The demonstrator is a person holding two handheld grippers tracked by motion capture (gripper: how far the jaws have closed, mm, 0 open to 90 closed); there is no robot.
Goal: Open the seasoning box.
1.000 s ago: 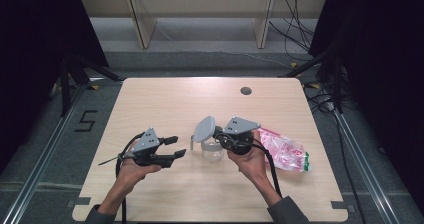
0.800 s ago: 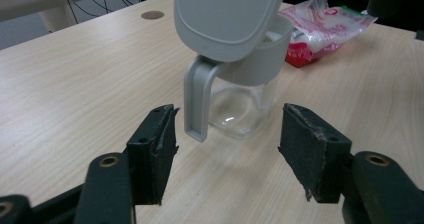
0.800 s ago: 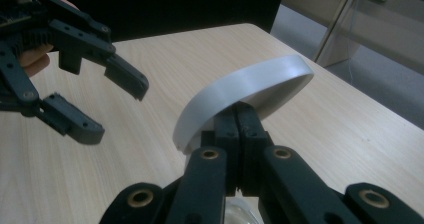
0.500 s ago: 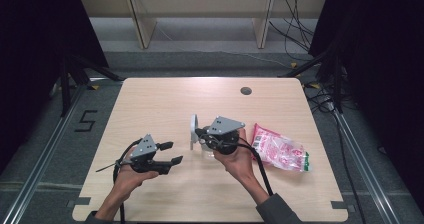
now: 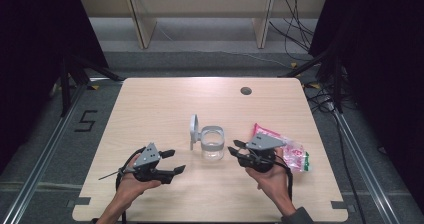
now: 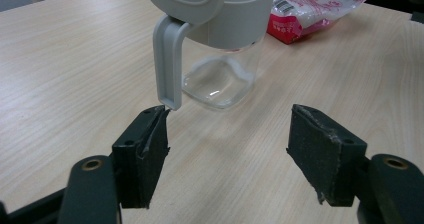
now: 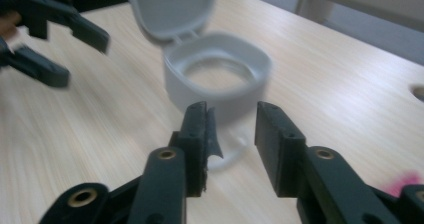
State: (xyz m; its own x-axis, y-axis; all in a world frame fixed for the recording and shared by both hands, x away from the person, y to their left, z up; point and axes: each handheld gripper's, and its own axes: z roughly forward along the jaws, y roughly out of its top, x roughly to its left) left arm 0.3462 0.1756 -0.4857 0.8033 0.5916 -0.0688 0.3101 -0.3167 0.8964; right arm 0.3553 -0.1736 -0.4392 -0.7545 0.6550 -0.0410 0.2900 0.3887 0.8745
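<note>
A clear jar (image 5: 213, 145) with a grey collar stands mid-table, its grey flip lid (image 5: 193, 131) swung up and open on the left side. My left gripper (image 5: 177, 161) is open, just left of and nearer than the jar. In the left gripper view the jar (image 6: 225, 74) stands beyond the wide-apart jaws of the left gripper (image 6: 227, 149), and the lid's tab (image 6: 167, 64) hangs near the left pad. My right gripper (image 5: 234, 150) is just right of the jar. In the right gripper view the jaws of the right gripper (image 7: 231, 134) stand slightly apart and empty, in front of the jar (image 7: 220, 79).
A pink snack bag (image 5: 295, 153) lies right of the right gripper, and it lies behind the jar as the snack bag (image 6: 315, 4) in the left gripper view. A small dark hole (image 5: 245, 90) sits near the table's far edge. Bare wood (image 5: 160, 109) lies left of and behind the jar.
My right gripper was at the jar's rim; it has let go and drawn back to the right. The jar stands alone with its lid up. The left gripper has shifted slightly.
</note>
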